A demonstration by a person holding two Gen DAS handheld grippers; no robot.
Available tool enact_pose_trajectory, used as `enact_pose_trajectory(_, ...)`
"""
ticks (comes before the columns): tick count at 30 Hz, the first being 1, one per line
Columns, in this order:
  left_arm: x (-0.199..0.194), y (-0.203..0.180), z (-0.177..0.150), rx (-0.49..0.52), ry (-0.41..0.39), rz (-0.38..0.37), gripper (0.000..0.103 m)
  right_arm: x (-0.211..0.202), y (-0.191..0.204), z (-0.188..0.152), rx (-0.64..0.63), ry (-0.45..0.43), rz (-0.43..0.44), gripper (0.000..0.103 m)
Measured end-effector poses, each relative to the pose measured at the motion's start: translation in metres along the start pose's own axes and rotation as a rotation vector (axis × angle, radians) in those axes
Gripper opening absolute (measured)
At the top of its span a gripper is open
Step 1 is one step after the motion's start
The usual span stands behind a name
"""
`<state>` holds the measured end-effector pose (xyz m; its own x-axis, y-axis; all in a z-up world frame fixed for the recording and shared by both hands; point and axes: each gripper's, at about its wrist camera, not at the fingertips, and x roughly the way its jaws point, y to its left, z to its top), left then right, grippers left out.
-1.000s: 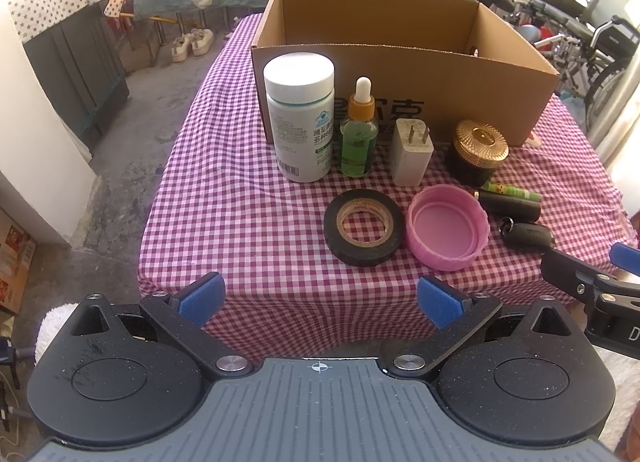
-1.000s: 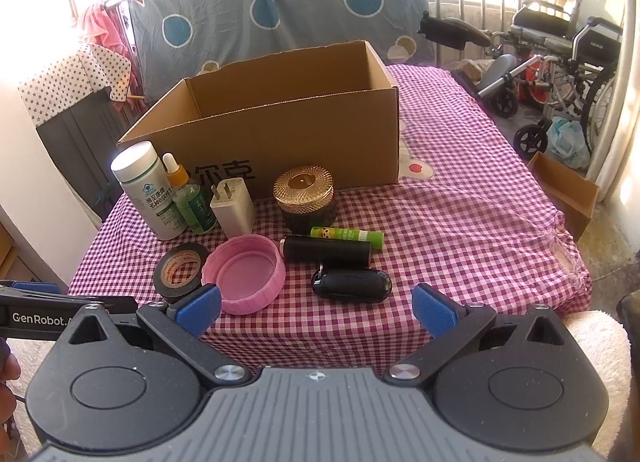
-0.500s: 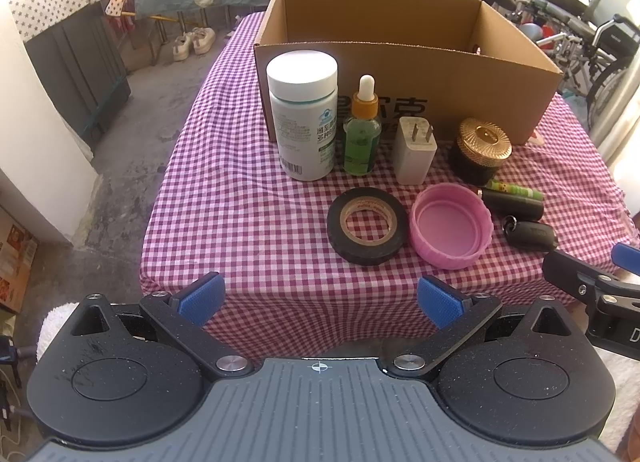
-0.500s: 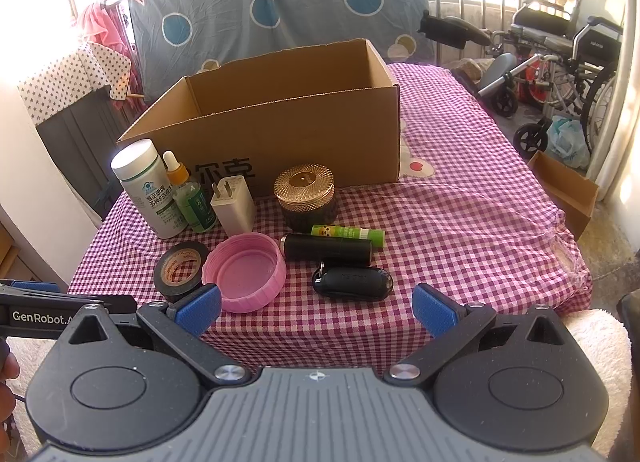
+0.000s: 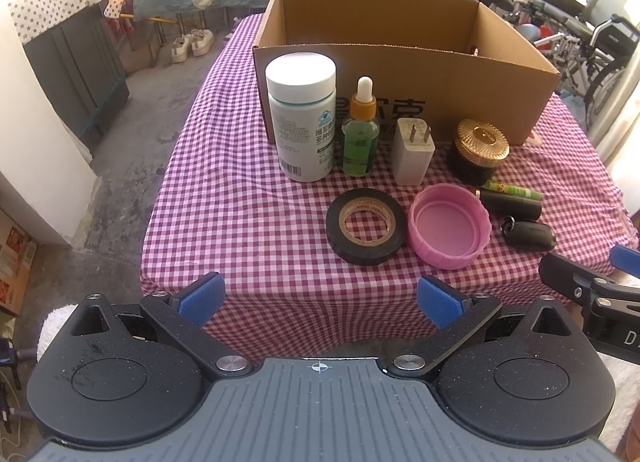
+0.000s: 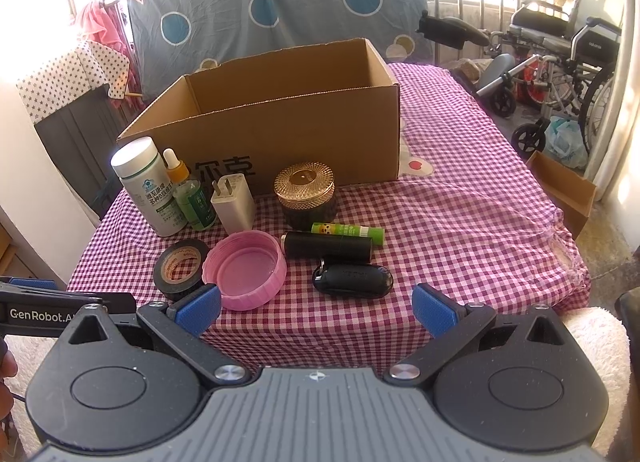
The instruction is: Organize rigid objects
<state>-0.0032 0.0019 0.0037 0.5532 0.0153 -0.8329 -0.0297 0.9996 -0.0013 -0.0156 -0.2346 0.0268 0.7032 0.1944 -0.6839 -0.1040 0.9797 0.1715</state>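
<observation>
Lying beyond the spread left hand-held gripper: black tape roll

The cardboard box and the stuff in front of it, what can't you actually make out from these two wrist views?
- Floor of the cardboard box: its front wall hides it in both views, so any contents are unknown.
- Printed characters on the box: white bottle, dropper bottle and charger cover part.
- Green tube: partly behind the black cylinder, left view.
- Key fob lettering: too small.
- Right gripper: cut off by the left view's edge.
</observation>
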Motion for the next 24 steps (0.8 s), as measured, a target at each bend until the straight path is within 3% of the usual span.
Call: enact_pose_trajectory(24,0.0060,-0.0096,0.0017,0.024,0.019,0.004,0.103,0.0064,-0.0103,0.0001,0.022,0.008,-0.005,0.103)
